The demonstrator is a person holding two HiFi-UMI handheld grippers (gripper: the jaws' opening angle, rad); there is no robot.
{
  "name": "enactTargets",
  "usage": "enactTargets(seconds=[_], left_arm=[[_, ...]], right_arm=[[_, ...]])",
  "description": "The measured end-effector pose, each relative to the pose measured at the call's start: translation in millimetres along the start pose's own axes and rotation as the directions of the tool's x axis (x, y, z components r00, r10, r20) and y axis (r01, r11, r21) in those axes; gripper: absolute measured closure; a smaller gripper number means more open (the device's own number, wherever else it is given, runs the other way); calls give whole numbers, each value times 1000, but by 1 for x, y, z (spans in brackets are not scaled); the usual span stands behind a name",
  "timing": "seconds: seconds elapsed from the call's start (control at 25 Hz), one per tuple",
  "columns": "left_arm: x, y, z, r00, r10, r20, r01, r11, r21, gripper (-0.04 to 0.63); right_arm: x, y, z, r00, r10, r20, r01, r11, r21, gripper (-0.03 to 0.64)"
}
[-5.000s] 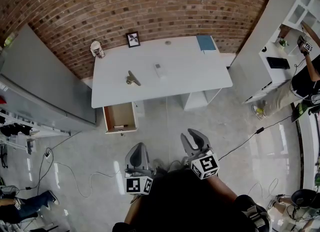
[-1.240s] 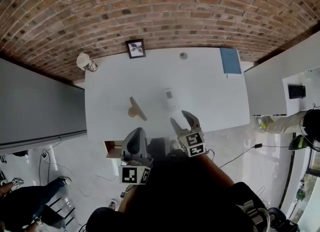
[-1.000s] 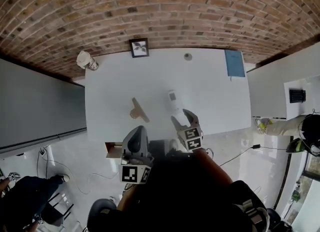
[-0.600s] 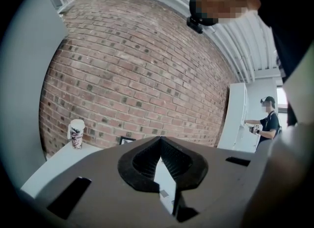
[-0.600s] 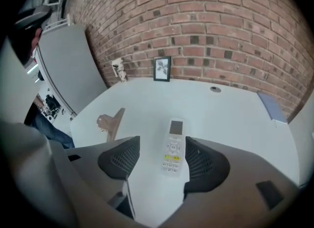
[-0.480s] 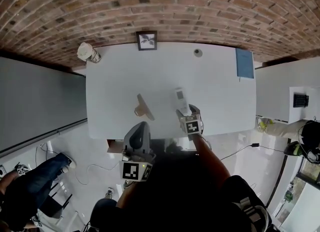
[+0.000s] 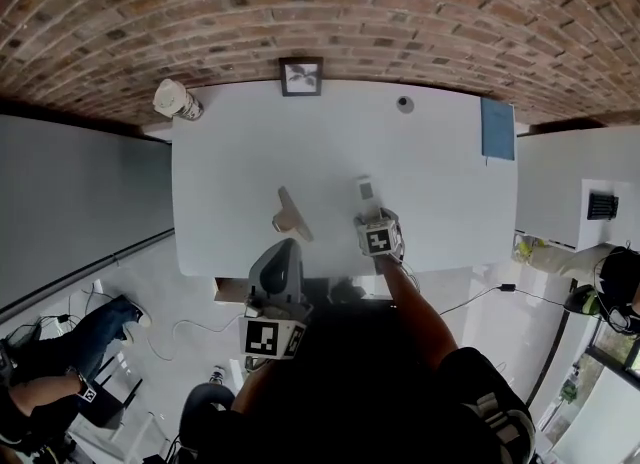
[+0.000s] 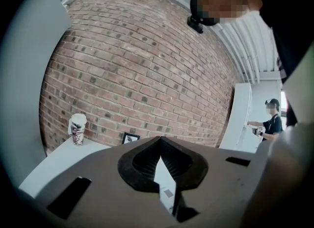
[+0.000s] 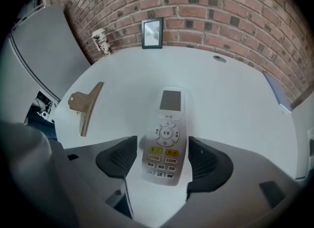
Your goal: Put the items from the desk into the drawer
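A white remote (image 9: 166,138) lies flat on the white desk (image 7: 240,152), also visible in the head view as the remote (image 7: 366,192). My right gripper (image 9: 162,160) is open. Its jaws stand close on either side of the remote's button end, with a thin strip of desk showing at the left pad. A wooden clip (image 7: 290,214) lies left of the remote; it also shows as the clip (image 9: 84,106) in the right gripper view. My left gripper (image 7: 283,249) hangs shut and empty at the desk's near edge, above the open drawer (image 7: 228,292), which is mostly hidden.
Along the desk's far edge by the brick wall stand a paper cup (image 7: 175,100), a small picture frame (image 7: 301,76) and a small round object (image 7: 404,104). A blue book (image 7: 497,129) lies at the far right corner. A grey cabinet (image 7: 70,202) flanks the desk's left.
The person has stepped up to the desk. My right gripper has moved forward over the remote and its jaws have narrowed around it. The left gripper has stayed low and shut.
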State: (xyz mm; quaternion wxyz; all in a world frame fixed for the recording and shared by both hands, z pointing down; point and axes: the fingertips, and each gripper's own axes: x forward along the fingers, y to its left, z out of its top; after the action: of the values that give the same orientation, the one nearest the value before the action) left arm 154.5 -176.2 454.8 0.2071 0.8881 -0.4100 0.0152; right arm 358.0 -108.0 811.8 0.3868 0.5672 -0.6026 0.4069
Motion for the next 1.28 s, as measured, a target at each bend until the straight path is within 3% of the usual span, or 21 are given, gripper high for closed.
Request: enactTargets(seconds=[0.24,0.4,0.84,1.28], left_arm=[[0,10,3,1000,24,5,-24,1000,-11,592],[-3,10,3,1000,26,9,-26,1000,-15,592],[-27,-4,9,998,45,51,-46,999,6,592],[-71,-38,8,991,77,109,-80,996,27,592]], right_arm=[[-4,0,-5,999,-7,-32,7,1000,7,322],[-6,-5,-4,1000,-5,-7,5,1000,14,361],[-13,-1,-7,999,43,7,-43,999,31,370],[-61,22,-9,985,128,115,-124,992,-39,370]])
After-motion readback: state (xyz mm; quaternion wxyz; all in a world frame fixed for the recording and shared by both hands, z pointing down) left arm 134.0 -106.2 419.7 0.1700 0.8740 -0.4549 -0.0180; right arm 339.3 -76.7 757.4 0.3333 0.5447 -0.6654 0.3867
